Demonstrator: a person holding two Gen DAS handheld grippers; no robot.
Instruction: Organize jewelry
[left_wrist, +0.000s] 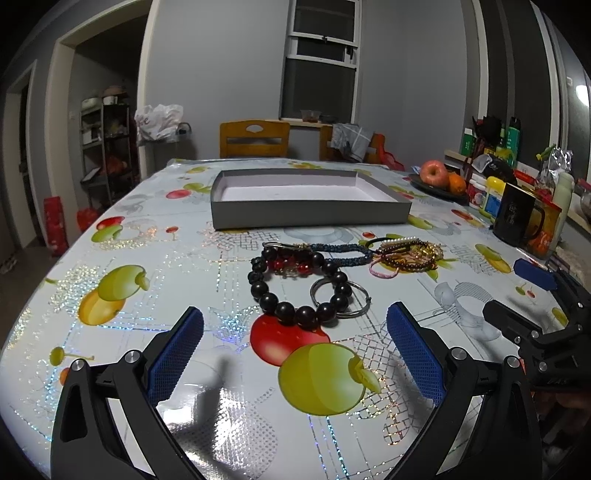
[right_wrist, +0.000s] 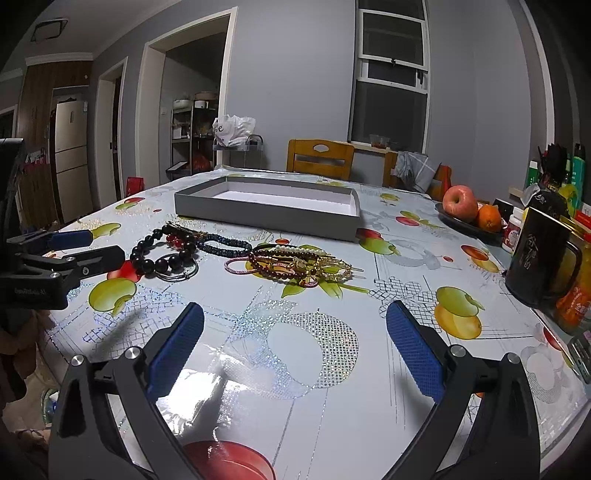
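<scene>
Jewelry lies in a loose row on the fruit-print tablecloth (left_wrist: 110, 332) across the middle of the table, and none of it is in the grey tray (left_wrist: 310, 216), whose white floor looks bare from both wrist views; as far as these views show, the sorting has not started. Going left to right along the row: a black bead bracelet (left_wrist: 295, 291) lies flat with a red bead strand (left_wrist: 291, 265) across its far side and a thin metal ring (left_wrist: 341, 299) overlapping its right side; next comes a dark blue braided band (left_wrist: 343, 253), then a pink cord loop (left_wrist: 384, 271), and last a tangled pile of small-bead and gold-coloured pieces (left_wrist: 410, 254) nearest the table's right edge, where a black mug (left_wrist: 517, 221) and a fruit plate (left_wrist: 439, 184) stand well clear of it. The tray sits beyond the row, toward the far edge. The left gripper (left_wrist: 295, 350) hovers over the near edge with its blue pads spread wide and nothing between them, lined up on the black bead bracelet. The right gripper (right_wrist: 295, 343) is likewise spread and empty, facing the tangled pile. Every piece remains to be lifted into the tray, and the tangle will probably need separating first.
</scene>
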